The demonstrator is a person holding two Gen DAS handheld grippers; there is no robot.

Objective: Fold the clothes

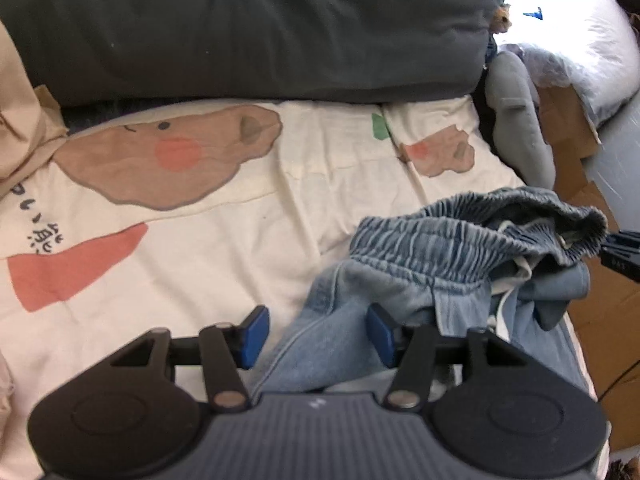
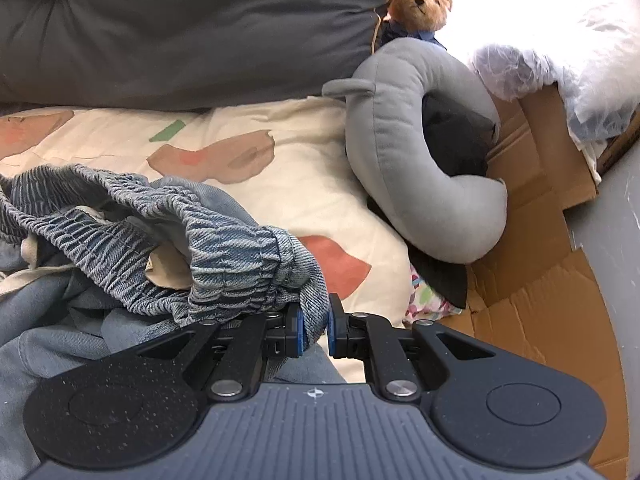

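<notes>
Pinching ribbed elastic denim waistband (image 2: 236,256), right hand-held gripper (image 2: 316,326), left hand-held gripper (image 1: 316,336) spread apart

The jeans (image 2: 132,248) lie on the bedsheet (image 1: 224,240), pillow (image 1: 248,28) behind, neck cushion (image 2: 404,152) to their right beside cardboard (image 2: 532,272).

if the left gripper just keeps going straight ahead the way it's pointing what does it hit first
Most likely the denim shorts. The left gripper is open, and the pale blue fabric already lies between its jaws, with the gathered waistband just ahead and slightly right. Beyond that is the printed bedsheet. Depth is hard to judge here.
</notes>
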